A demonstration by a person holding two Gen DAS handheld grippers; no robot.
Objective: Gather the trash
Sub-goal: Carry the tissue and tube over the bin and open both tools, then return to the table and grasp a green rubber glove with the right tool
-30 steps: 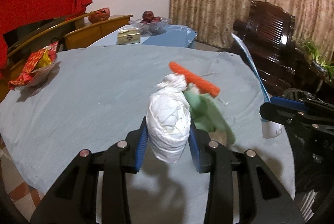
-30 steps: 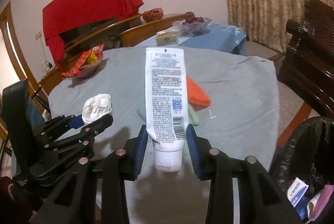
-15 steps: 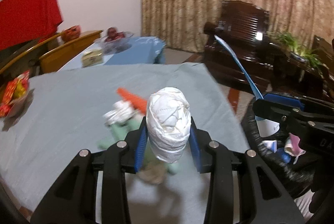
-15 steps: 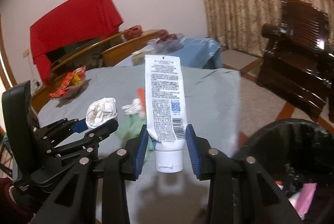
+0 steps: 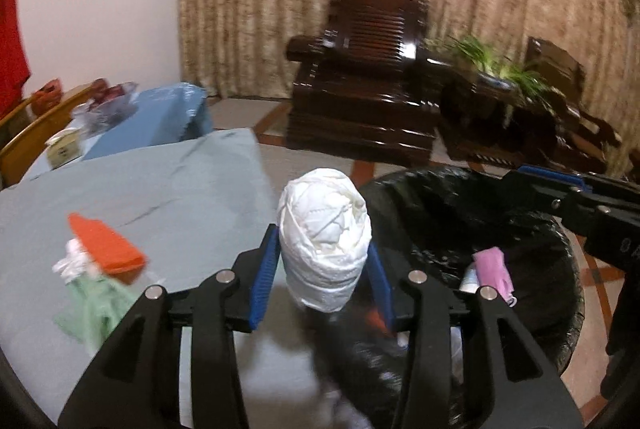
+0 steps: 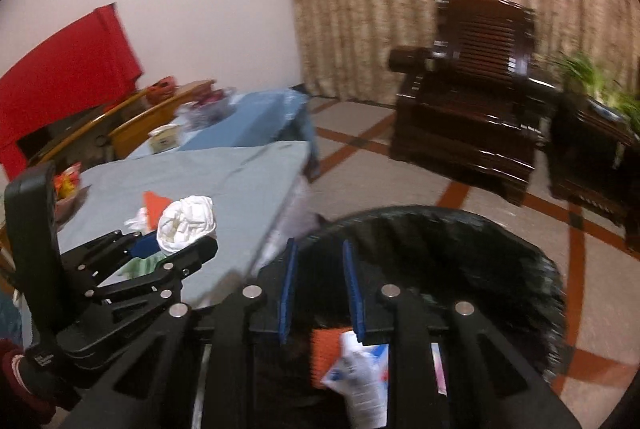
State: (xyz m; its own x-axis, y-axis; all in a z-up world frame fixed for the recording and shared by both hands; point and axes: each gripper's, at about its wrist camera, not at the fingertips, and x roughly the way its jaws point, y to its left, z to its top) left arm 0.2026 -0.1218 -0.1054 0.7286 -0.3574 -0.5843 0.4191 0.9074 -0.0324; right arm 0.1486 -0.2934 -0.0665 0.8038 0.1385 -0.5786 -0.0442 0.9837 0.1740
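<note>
2 tools | left tool (image 5: 322,271) opening around tissue wad (image 5: 325,241) | right tool (image 6: 320,293) closing, empty (over bin (image 6: 460,229))

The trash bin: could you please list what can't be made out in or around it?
- Left wrist view: the trash bin floor is hidden by the left gripper and its tissue wad.
- Right wrist view: the tube is motion-blurred, its print unreadable, partly behind the right gripper.
</note>
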